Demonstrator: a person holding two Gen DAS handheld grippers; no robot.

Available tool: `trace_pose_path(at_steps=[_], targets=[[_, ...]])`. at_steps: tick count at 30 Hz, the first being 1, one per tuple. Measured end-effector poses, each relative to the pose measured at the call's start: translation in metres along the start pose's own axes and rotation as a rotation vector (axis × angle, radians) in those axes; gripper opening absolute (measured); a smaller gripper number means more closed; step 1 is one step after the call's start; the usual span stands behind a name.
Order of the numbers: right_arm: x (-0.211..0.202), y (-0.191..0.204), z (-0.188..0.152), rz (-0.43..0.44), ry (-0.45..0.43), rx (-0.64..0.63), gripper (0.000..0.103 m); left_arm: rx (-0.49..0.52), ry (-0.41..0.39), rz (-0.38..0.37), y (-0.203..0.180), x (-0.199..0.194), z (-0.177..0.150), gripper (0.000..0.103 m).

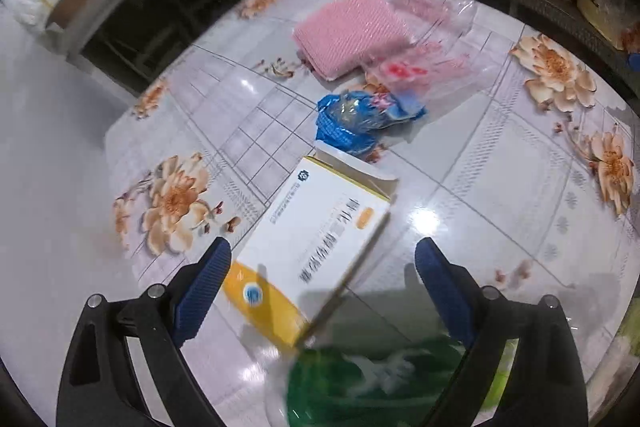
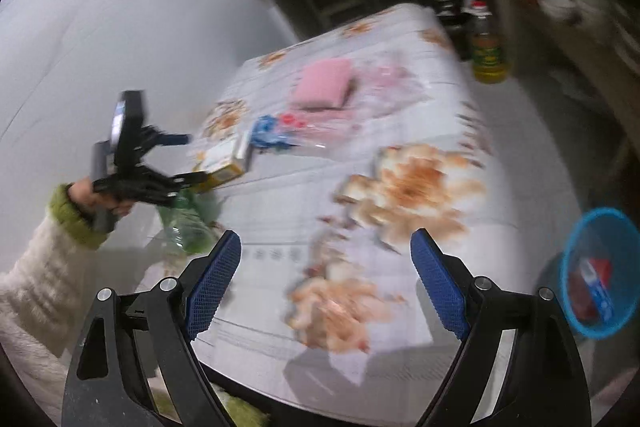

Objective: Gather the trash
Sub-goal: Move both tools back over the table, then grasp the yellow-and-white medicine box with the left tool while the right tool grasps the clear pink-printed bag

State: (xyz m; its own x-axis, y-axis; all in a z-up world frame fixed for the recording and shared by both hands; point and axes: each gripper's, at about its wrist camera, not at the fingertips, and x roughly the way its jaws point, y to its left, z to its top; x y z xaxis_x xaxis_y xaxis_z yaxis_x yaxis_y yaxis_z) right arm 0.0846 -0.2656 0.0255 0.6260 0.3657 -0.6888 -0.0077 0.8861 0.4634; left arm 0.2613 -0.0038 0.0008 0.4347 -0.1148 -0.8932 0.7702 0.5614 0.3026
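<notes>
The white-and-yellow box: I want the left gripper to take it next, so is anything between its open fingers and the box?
Nothing visible blocks it. The left gripper is open with the white-and-yellow box lying on the table right ahead of its fingertips. A green plastic bottle lies nearer, just below the box's corner, and might get brushed.

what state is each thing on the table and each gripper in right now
left gripper: jaws open, empty, over the box
right gripper: jaws open, empty
box: lying flat, end flap open
blue wrapper: crumpled
pink cloth: folded flat
clear bag: crumpled, open
green bottle: lying down
bin: upright, trash inside
</notes>
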Motion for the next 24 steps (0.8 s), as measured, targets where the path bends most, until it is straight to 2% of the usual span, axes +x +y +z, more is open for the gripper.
trace_pose_path(at_steps=[2,7,14,18,20,24], targets=[[0.011,0.015,0.012,0.025,0.019,-0.043,0.083,0.033,0.002,-0.024,0.002,0.01,0.004,0.091],[0.039,0.039,0.043,0.055,0.057,-0.169,0.084,0.11,0.045,-0.026,-0.005,0.03,0.013,0.091],[0.095,0.061,0.061,-0.033,0.107,-0.423,0.086,0.1,0.097,-0.04,-0.004,0.047,0.012,0.091],[0.127,0.064,0.065,-0.069,0.118,-0.513,0.085,0.058,0.12,-0.061,0.004,0.052,0.015,0.091],[0.142,0.066,0.067,-0.093,0.124,-0.554,0.083,0.053,0.133,-0.062,0.005,0.054,0.016,0.089],[0.17,0.068,0.066,-0.148,0.153,-0.607,0.071,0.066,0.141,-0.065,0.003,0.055,0.019,0.088]])
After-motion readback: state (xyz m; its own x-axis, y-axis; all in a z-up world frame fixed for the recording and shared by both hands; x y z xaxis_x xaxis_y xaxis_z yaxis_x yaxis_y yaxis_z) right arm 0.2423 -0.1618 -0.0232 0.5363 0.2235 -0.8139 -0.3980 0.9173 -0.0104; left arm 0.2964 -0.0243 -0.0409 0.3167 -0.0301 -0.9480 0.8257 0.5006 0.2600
